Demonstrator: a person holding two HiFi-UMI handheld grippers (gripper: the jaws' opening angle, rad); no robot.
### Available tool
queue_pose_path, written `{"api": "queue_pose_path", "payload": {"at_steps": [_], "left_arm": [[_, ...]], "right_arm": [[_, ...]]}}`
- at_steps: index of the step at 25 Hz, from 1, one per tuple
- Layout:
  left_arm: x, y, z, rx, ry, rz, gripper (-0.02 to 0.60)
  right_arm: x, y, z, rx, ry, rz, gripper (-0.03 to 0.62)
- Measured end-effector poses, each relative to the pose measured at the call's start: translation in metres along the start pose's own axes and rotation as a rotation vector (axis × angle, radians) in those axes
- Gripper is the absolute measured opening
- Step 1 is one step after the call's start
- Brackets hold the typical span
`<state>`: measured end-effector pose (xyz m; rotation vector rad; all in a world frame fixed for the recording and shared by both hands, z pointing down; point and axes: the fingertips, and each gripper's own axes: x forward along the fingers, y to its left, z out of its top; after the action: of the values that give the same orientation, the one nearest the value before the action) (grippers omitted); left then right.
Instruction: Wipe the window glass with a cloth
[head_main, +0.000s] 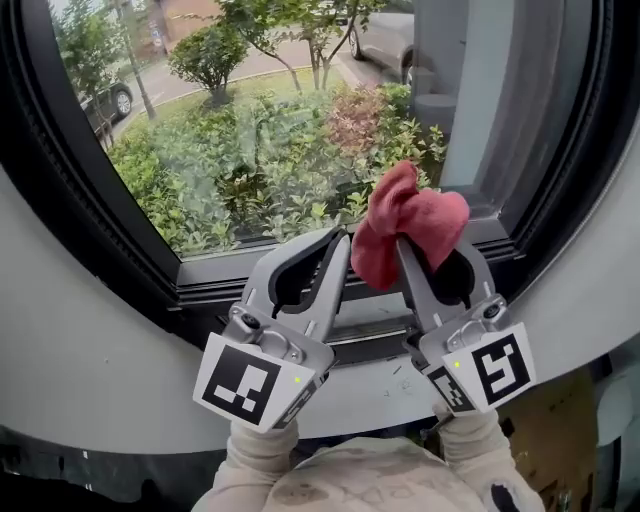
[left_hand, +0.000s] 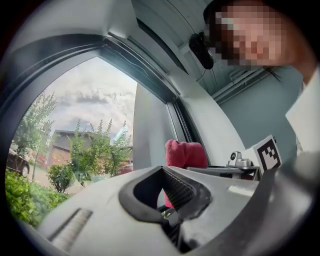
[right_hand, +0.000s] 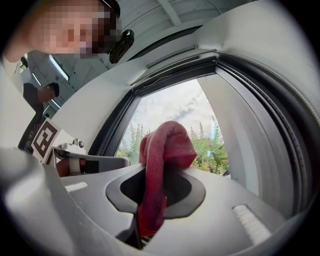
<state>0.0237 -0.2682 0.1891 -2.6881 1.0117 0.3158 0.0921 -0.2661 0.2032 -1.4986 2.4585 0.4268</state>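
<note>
The right gripper (head_main: 432, 252) has its jaws clamped on a bunched red cloth (head_main: 410, 225), held up at the lower edge of the window glass (head_main: 260, 130), toward its right corner. Just beside it, the left gripper (head_main: 338, 238) has its jaws pressed together with nothing between them, over the dark window frame (head_main: 200, 285). Each gripper's cube (head_main: 245, 385) shows only a black-and-white square marker.

Red cloth (head_main: 410, 215) in right gripper (head_main: 430, 250) jaws
</note>
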Motion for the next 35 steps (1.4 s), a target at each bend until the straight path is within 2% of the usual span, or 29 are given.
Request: {"api": "queue_pose_path", "payload": {"at_steps": [5, 15, 35], "left_arm": [[-0.025, 0.003, 0.002, -0.006, 0.008, 0.002, 0.0], [-0.056, 0.009, 0.011, -0.006, 0.005, 0.04, 0.0], [-0.066, 0.003, 0.02, 0.009, 0.005, 0.079, 0.0]], "right_arm": [[0.006, 0.032, 0.005, -0.013, -0.002, 0.025, 0.087], [-0.001, 0.061, 0.01, 0.018, -0.007, 0.05, 0.086], [-0.01, 0.07, 0.02, 0.051, -0.027, 0.094, 0.086]]}}
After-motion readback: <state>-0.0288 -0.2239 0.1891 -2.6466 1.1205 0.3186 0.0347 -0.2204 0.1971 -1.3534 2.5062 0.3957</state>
